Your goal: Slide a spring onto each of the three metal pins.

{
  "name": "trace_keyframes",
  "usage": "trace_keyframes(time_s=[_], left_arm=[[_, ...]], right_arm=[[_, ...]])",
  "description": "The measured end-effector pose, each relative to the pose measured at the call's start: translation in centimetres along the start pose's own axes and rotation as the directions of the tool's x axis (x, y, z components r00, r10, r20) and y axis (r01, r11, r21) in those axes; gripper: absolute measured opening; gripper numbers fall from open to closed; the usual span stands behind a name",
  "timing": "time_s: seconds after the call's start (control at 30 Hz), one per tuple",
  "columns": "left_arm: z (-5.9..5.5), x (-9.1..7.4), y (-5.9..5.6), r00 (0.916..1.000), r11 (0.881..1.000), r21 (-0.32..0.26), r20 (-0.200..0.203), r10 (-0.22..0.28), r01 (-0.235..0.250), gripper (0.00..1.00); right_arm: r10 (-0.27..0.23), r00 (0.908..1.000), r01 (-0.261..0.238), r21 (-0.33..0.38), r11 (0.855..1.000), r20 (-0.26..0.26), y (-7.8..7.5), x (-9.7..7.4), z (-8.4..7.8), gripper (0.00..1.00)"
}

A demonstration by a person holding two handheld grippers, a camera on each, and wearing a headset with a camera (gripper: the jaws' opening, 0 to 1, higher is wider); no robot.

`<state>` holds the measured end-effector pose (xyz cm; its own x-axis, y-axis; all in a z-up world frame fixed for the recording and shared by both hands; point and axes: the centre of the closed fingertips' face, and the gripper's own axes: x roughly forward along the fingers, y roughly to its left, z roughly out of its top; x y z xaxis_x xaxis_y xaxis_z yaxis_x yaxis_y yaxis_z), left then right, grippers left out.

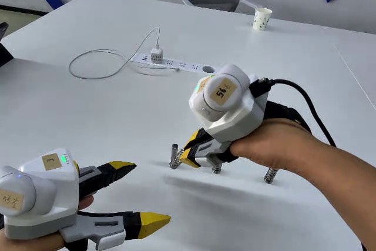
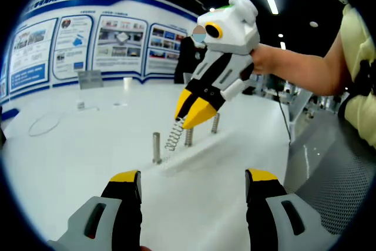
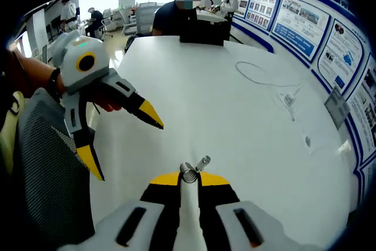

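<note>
Head view: the right gripper (image 1: 187,157) pinches a tilted spring (image 2: 173,136) just beside the bare pin (image 1: 174,156) on the white worktop (image 1: 117,110). Near that pin stand two spring-fitted pins (image 1: 271,174). Well apart from it, the left gripper (image 1: 144,195) hangs wide open.

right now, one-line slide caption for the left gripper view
Right gripper holds a spring beside the bare metal pin; left gripper open.
</note>
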<state>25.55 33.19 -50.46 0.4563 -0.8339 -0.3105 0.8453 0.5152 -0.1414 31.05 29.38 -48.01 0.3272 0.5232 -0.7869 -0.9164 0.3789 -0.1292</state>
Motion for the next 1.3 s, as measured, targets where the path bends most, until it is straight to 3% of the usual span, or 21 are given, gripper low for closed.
trace_keyframes(time_s=[0.53,0.9,1.3], left_arm=[[0.3,0.0,0.1,1.0000,1.000,0.003,0.008,0.002,-0.002,0.73],[0.4,-0.3,0.2,0.9998,1.000,-0.001,0.014,0.013,-0.013,0.73],[0.3,-0.2,0.4,0.9998,1.000,-0.006,0.014,0.013,-0.013,0.73]], right_arm=[[-0.024,0.9988,0.021,-0.071,0.997,-0.042,-1.9,-1.5,1.6,0.12],[-0.007,0.9953,-0.004,-0.114,0.993,-0.097,-2.7,-0.8,2.0,0.12],[0.021,0.9860,-0.045,-0.143,0.989,-0.166,-2.7,0.3,1.6,0.12]])
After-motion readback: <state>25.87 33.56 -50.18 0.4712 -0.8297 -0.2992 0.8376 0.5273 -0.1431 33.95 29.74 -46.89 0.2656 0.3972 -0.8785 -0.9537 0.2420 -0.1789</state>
